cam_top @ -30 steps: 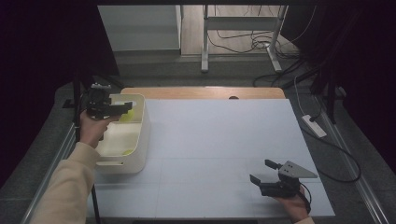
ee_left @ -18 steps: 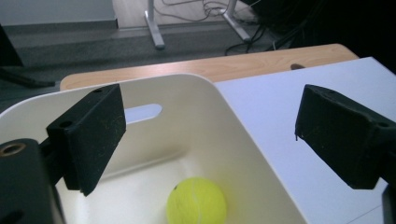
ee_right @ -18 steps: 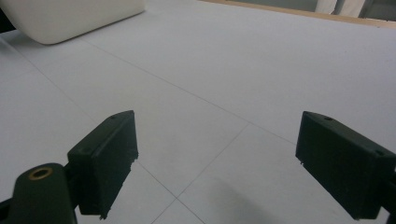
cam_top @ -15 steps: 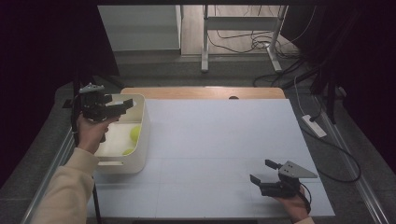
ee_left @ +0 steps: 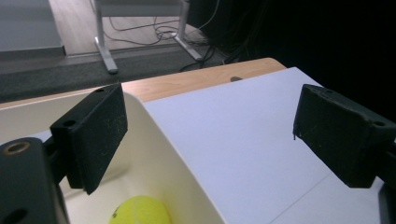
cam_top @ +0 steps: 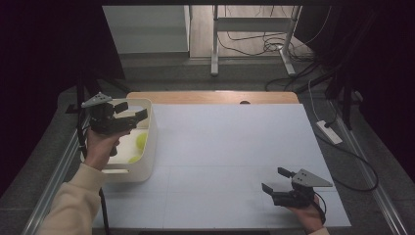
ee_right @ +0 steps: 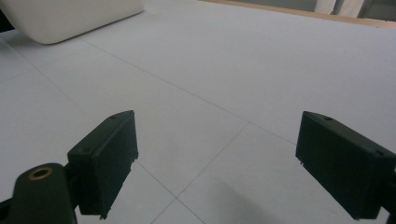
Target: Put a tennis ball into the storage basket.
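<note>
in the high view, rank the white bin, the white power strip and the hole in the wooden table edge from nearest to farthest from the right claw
1. White power strip: on the floor past the table's right edge, nearest to the right claw.
2. Hole in the wooden table edge: at the table's far edge, farther off.
3. White bin: at the table's left side, under the left claw, farthest.

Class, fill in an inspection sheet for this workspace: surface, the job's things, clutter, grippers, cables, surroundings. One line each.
Surface: white sheet on a wooden table.
Job's things: yellow-green balls inside the white tub at the left edge.
Clutter: nothing seen on the sheet.
Grippers: left gripper above the tub, jaws open, nothing between them; right gripper low over the sheet, open, empty.
Cables: power strip and cords on the floor.
Surroundings: dark; metal stand legs behind.
</note>
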Action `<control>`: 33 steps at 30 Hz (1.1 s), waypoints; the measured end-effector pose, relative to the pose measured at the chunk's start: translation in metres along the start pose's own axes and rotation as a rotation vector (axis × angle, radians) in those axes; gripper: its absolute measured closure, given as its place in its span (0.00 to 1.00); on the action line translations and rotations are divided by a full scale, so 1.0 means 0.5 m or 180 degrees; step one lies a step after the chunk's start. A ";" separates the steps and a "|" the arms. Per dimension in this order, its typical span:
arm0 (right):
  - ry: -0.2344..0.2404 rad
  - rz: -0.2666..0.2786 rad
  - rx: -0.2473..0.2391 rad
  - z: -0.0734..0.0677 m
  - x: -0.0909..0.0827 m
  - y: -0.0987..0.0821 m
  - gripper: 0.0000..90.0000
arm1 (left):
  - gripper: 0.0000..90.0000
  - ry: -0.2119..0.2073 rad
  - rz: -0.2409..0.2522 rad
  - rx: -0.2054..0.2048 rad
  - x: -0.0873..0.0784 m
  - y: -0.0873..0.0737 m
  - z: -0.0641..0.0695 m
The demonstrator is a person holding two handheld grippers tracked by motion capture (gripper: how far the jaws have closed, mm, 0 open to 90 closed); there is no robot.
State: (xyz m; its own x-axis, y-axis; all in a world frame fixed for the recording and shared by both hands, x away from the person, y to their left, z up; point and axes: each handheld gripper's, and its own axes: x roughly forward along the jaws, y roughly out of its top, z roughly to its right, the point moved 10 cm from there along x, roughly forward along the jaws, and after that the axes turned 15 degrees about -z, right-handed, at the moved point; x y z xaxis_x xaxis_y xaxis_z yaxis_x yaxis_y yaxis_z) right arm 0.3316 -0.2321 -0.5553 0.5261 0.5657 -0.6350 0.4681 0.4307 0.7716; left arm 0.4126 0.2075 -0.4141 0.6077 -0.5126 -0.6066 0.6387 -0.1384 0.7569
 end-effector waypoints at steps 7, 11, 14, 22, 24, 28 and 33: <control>-0.0005 -0.0004 0.0000 0.000 0.000 0.000 0.15 | 0.14 -0.0259 0.0021 0.0218 0.005 -0.006 0.058; -0.0009 -0.0004 -0.0001 0.000 0.000 0.000 0.15 | 0.14 -0.0348 -0.0005 0.0363 0.014 -0.014 0.098; -0.0010 0.0003 0.0000 0.000 -0.001 0.000 0.15 | 0.14 -0.0422 -0.0023 0.0464 0.023 -0.020 0.127; -0.0011 0.0001 0.0010 0.001 -0.003 -0.001 0.15 | 0.14 -0.0541 -0.0096 0.0637 0.047 -0.042 0.172; -0.0012 0.0001 0.0011 0.001 -0.003 -0.001 0.15 | 0.14 -0.0553 -0.0114 0.0662 0.051 -0.050 0.180; -0.0011 0.0013 0.0017 0.000 -0.003 -0.001 0.15 | 0.14 -0.0587 -0.0136 0.0732 0.056 -0.064 0.201; -0.0012 0.0009 0.0017 0.001 -0.003 -0.001 0.15 | 0.14 -0.0652 -0.0184 0.0802 0.064 -0.086 0.226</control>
State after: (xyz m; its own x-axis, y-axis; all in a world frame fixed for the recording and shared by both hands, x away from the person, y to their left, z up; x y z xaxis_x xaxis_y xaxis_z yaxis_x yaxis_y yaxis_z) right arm 0.3306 -0.2335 -0.5546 0.5300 0.5642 -0.6331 0.4705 0.4254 0.7731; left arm 0.3514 0.1015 -0.4387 0.4499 -0.6541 -0.6081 0.5170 -0.3645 0.7745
